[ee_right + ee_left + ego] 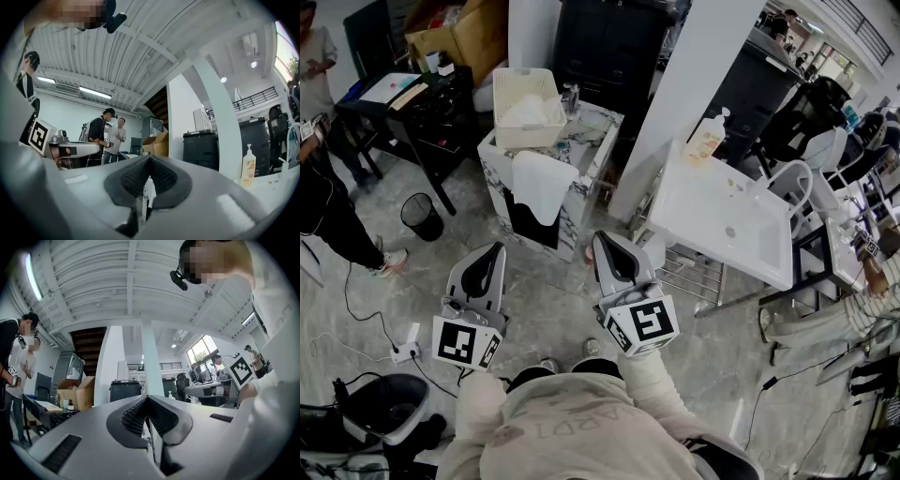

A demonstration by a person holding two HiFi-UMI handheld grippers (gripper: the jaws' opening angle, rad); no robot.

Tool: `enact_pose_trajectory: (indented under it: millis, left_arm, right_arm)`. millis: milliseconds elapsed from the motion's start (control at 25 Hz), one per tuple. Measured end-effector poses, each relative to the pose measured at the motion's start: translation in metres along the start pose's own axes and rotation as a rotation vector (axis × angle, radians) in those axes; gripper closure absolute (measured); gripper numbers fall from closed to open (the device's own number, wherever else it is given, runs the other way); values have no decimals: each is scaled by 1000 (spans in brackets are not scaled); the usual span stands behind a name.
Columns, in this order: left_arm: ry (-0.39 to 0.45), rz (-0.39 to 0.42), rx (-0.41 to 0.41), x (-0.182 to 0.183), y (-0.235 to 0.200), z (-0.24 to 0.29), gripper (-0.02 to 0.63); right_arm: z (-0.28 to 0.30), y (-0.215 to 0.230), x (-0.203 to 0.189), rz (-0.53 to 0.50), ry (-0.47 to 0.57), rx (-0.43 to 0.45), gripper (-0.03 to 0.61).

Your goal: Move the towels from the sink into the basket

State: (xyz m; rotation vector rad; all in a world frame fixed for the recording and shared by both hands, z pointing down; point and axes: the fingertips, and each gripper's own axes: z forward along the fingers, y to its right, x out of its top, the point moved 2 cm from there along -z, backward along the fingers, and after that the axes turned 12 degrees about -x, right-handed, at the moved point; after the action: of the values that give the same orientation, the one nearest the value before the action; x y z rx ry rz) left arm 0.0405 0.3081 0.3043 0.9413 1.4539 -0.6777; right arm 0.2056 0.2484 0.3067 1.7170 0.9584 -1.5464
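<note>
I hold both grippers low in front of the marble counter (598, 127), aimed toward it but well short of its front face. The left gripper (496, 247) points at the floor before the counter's left front corner. In the left gripper view its jaws are pressed together, the ribbed pads meeting at the tip with nothing pinched. The right gripper (600, 236) sits just before the counter's right front corner. In the right gripper view its jaws are likewise pressed together and empty.

On the counter's top, toward its left rear, stands the white slatted basket (525, 139), upright. White towels (530, 112) lie heaped inside it. One more white towel (542, 183) hangs over the counter's front edge, draped down across the dark opening below and just in front of the basket.

To the right of the counter, past a white pillar (694, 84), the white sink (712, 220) sits on its metal frame. A soap bottle (708, 139) stands at the rear corner of the sink nearest the counter. On the floor left of the counter stands a black waste bin (422, 216). Beyond it is a black table (403, 103) with cardboard boxes behind, and a person stands at the far left.
</note>
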Motion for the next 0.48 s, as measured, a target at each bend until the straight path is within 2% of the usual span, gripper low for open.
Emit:
enact_pose_trajectory:
  millis: [480]
  left_arm:
    - [-1,-3,-6,-6,-12,-7,611]
  right_arm:
    - [8,-12,-5,3,2,-8,569]
